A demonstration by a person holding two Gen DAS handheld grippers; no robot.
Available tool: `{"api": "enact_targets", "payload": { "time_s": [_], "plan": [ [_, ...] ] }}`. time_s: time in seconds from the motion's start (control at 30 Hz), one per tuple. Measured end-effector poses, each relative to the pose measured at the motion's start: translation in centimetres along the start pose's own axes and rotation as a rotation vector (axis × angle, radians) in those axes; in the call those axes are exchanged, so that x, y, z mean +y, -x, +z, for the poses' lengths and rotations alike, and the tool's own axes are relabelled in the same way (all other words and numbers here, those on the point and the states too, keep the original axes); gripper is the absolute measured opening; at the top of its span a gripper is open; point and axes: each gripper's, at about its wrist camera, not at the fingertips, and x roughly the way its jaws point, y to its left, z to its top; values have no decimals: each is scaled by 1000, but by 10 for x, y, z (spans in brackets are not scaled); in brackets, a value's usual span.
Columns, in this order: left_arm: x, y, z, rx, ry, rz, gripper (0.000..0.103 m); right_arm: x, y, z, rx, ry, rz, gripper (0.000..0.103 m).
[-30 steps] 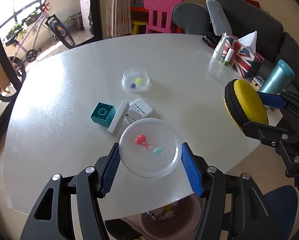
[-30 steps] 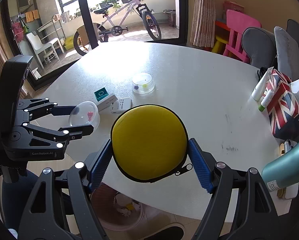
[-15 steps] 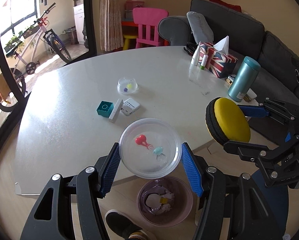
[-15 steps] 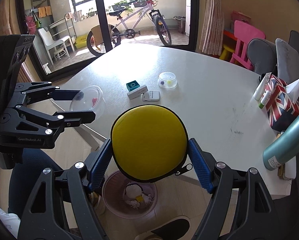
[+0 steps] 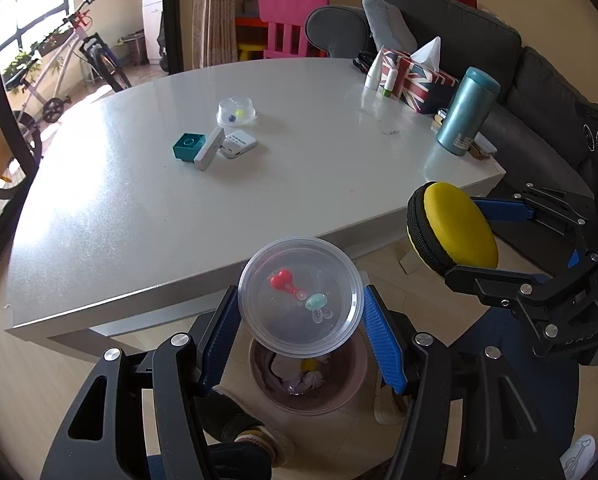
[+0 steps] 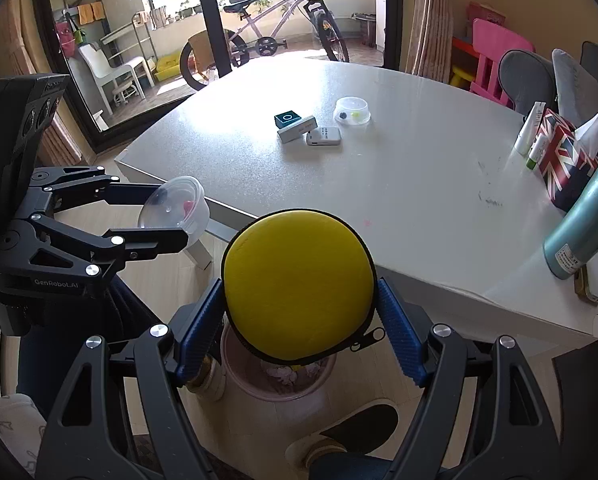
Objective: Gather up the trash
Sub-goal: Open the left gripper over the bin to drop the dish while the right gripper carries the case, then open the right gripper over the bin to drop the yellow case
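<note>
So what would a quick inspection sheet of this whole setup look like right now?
Surface: white table, bare at its near edge.
Job's things: clear lidded tub and yellow zip case, both held above the pink bin on the floor.
Clutter: teal box, second clear tub, flag tissue box, teal flask.
Grippers: left gripper shut on the tub; right gripper shut on the case.
Cables: nothing seen.
Surroundings: bicycle, pink chair, dark sofa; a person's shoe by the bin.
</note>
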Motion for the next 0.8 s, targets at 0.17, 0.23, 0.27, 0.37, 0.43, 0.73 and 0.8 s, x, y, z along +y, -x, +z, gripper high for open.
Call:
{"api": "enact_targets", "payload": {
  "time_s": [0.17,0.23,0.27,0.37,0.43,0.73,0.8],
  "plan": [
    [-5,-16,-17,41,9,-14,60,-1,-4,-7,12,-11,5,75],
    [-8,-24,-22,58,9,-16,60,-2,-4,-9,14,-12,6,75],
    [-8,-27,-24,66,11,-18,60,-2,-3,-9,14,-11,6,75],
    [-11,-31,-26,67,6,-16,60,-4,-3,-9,13,-16,6,75],
    [-11,-31,-25,52,5,-12,76,-5,-3,-9,11,-21,6,75],
    [-3,-24,-18,2,26,12,95,-5,-4,-9,13,-23,11,75],
    [-1,-23,-18,2,32,17,95,-4,-5,-9,15,-22,13,75]
  ]
}}
